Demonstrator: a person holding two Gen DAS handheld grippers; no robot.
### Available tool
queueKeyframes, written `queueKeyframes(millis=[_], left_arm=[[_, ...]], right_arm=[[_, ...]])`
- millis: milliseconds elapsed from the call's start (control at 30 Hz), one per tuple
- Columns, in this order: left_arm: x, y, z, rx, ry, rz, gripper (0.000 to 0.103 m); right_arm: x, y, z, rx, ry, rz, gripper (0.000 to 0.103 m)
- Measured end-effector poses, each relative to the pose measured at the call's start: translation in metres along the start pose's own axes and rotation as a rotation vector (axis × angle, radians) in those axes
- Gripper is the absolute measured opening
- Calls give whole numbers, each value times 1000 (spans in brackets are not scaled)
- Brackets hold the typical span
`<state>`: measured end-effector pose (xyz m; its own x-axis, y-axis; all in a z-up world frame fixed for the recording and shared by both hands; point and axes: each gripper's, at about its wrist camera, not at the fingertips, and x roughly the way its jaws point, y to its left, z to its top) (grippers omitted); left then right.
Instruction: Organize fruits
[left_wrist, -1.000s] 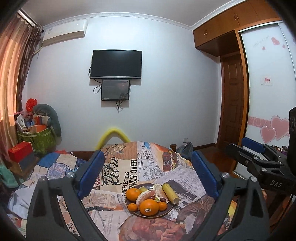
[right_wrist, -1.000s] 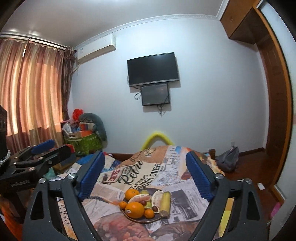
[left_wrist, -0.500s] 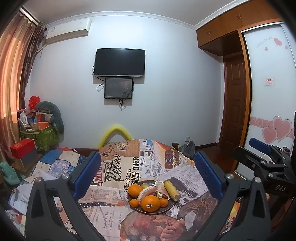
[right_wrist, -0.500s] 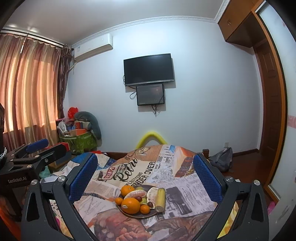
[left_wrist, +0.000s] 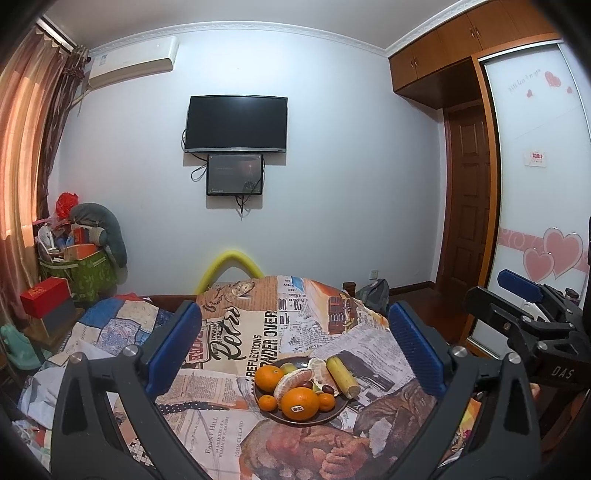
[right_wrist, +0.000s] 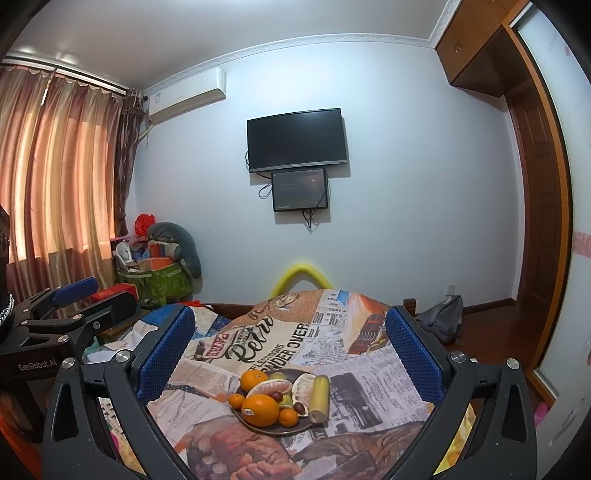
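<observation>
The left gripper (left_wrist: 295, 347) hangs wide open above the tabletop (left_wrist: 229, 417), holding nothing. The right gripper (right_wrist: 290, 345) is spread just as wide and empty. Below both sits a dark plate (right_wrist: 295, 428) of fruit: a stickered large orange (right_wrist: 260, 410) at its 6 o'clock rim, a banana (right_wrist: 319, 393) along 3 o'clock, and peeled citrus segments (right_wrist: 271, 387) near the middle. A newspaper-print cloth (right_wrist: 354, 384) covers the tabletop.

One dark plate (left_wrist: 334, 412) holds two large oranges (left_wrist: 299, 403), three small tangerines (left_wrist: 267, 402), two peeled pomelo segments (left_wrist: 291, 380), one banana (left_wrist: 341, 375) and a few dark grapes (left_wrist: 327, 388). Two screens (left_wrist: 236, 123) hang on the far wall.
</observation>
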<state>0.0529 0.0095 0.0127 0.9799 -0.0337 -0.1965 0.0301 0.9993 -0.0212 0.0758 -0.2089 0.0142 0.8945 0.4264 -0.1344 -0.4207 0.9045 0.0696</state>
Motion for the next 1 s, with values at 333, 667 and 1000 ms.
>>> queueKeyframes(millis=[333, 667, 1000], left_arm=[[-1, 1, -2, 6, 2, -1, 103], [-2, 1, 0, 7, 2, -5, 103], [-6, 0, 3, 3, -7, -22, 103]], right_arm=[[-1, 0, 0, -2, 0, 0, 103], [-1, -1, 1, -3, 2, -2, 103], [-2, -1, 2, -11, -2, -1, 103]])
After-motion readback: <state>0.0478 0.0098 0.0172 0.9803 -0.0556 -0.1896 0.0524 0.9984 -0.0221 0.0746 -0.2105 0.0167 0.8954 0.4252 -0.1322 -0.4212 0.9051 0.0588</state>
